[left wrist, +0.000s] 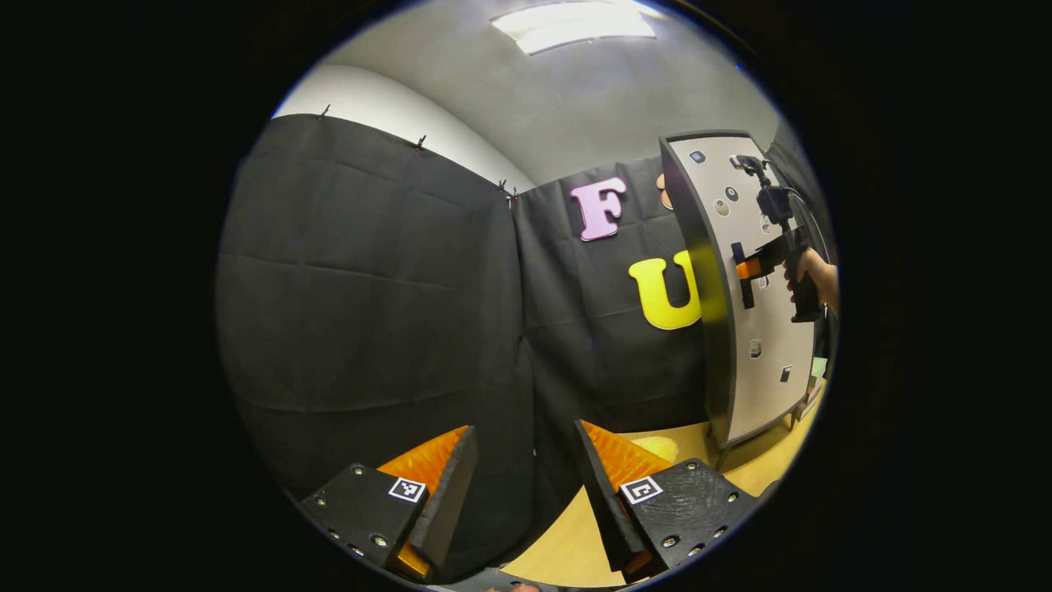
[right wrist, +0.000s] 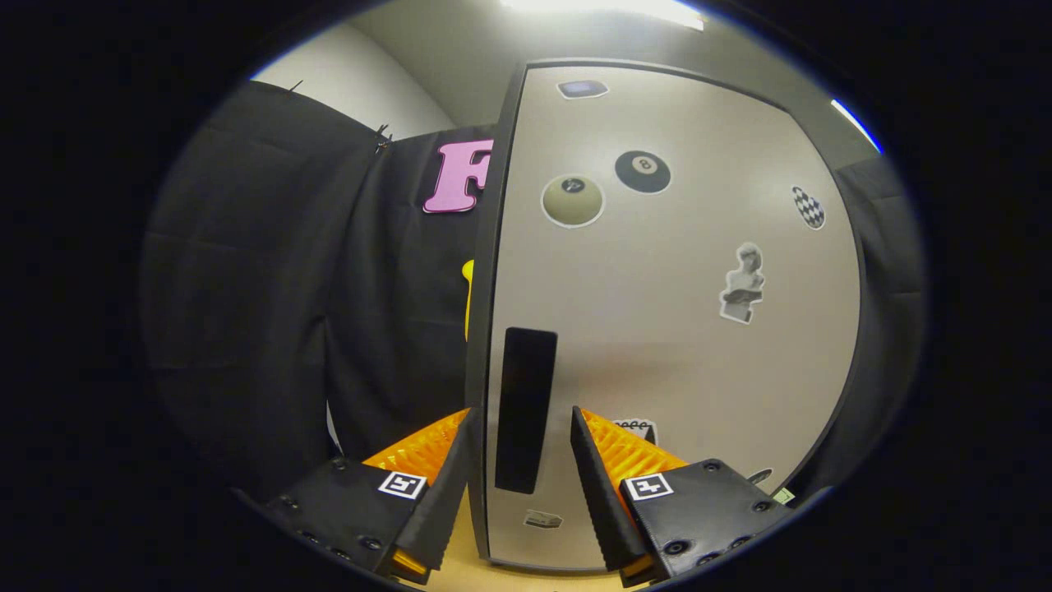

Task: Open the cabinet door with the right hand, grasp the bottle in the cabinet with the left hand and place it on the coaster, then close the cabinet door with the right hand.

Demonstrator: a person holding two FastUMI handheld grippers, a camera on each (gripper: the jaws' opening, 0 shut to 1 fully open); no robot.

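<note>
The cabinet door (right wrist: 674, 329) fills the middle of the right gripper view, and its dark handle (right wrist: 524, 409) sits between the wide-apart fingers of the right gripper (right wrist: 519, 436). At the bottom of the left gripper view, the left gripper (left wrist: 526, 460) is wide and holds nothing, over the table (left wrist: 559, 543), with the door at the right.

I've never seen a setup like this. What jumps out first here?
The pale cabinet door, dotted with stickers, stands right in front of the right tongs, whose open fingers straddle its dark handle. In the left gripper view, a hand holds those tongs at the door, while the left tongs wait open above the wooden table.
</note>
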